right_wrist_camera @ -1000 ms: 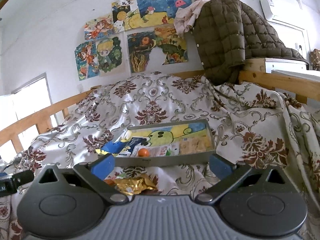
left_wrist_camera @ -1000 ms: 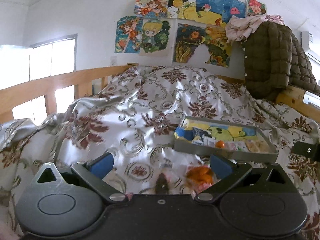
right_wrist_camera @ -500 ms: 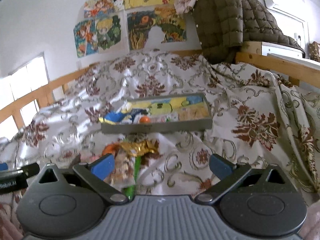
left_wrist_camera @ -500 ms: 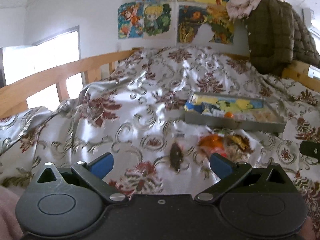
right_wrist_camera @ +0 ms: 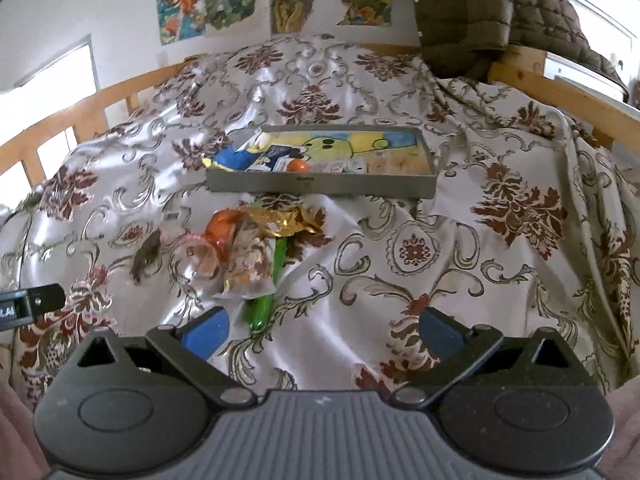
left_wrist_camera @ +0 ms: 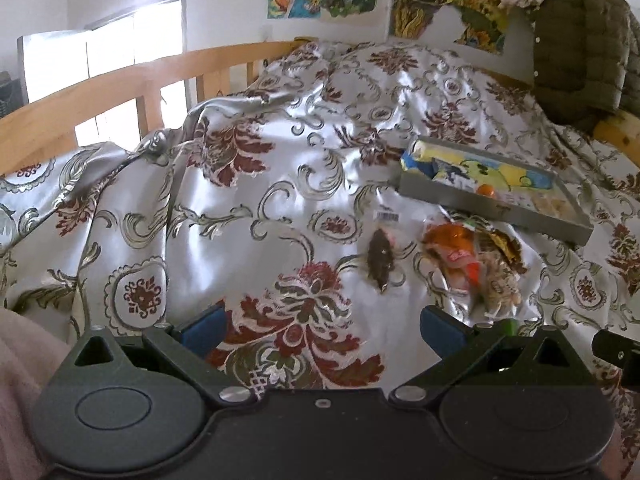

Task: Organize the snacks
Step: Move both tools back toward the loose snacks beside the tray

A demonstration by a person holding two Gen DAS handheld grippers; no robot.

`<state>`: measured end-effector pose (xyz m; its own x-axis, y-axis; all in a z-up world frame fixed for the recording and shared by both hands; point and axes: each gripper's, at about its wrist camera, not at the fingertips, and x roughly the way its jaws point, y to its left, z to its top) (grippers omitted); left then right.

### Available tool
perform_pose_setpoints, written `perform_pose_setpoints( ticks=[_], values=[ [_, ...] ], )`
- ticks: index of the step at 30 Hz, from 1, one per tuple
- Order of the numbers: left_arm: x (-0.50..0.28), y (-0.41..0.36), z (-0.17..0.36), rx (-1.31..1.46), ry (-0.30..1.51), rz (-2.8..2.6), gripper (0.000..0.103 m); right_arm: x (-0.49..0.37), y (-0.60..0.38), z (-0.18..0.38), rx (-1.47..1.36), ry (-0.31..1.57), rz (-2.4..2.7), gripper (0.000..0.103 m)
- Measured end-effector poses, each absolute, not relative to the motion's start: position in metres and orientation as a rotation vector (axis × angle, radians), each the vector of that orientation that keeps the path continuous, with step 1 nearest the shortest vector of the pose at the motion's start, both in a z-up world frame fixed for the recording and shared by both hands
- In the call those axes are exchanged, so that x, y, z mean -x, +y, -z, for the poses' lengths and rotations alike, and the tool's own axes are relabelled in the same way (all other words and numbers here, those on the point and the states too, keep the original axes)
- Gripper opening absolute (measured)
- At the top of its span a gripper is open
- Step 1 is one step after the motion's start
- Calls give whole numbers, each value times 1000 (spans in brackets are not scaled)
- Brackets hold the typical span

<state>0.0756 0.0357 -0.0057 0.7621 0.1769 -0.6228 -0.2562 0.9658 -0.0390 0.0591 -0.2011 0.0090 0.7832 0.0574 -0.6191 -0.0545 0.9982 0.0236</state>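
Note:
A grey tray [right_wrist_camera: 320, 188] holding several snack packets and an orange ball [right_wrist_camera: 298, 166] lies on the patterned bedspread; it also shows in the left wrist view [left_wrist_camera: 496, 208]. In front of it lies a loose pile: an orange packet [right_wrist_camera: 222, 230], a gold wrapper [right_wrist_camera: 280, 220], a clear biscuit packet [right_wrist_camera: 248, 268], a green tube [right_wrist_camera: 268, 284] and a dark brown snack [right_wrist_camera: 146, 254], which also shows in the left wrist view [left_wrist_camera: 380, 258]. My left gripper [left_wrist_camera: 320, 330] is open and empty, short of the pile. My right gripper [right_wrist_camera: 322, 330] is open and empty, just behind the green tube.
The bedspread [right_wrist_camera: 440, 248] is wrinkled and drapes over a wooden bed frame [left_wrist_camera: 120, 84]. A brown quilted jacket [right_wrist_camera: 472, 12] hangs on the rail behind the tray. Drawings are taped to the wall. The left gripper's edge [right_wrist_camera: 28, 304] shows at the left of the right wrist view.
Both grippers have pulled back and tilted down from the tray, so the loose snack pile now lies in full view in front of them. Both stayed open.

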Motion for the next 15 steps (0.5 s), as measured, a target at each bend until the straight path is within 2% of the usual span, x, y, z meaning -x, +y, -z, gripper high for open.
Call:
perform_pose_setpoints(
  ticks=[15],
  values=[
    [-105,33,8,46,796,-174,102,-78,-194,-4,11,755,-122,103]
  ],
)
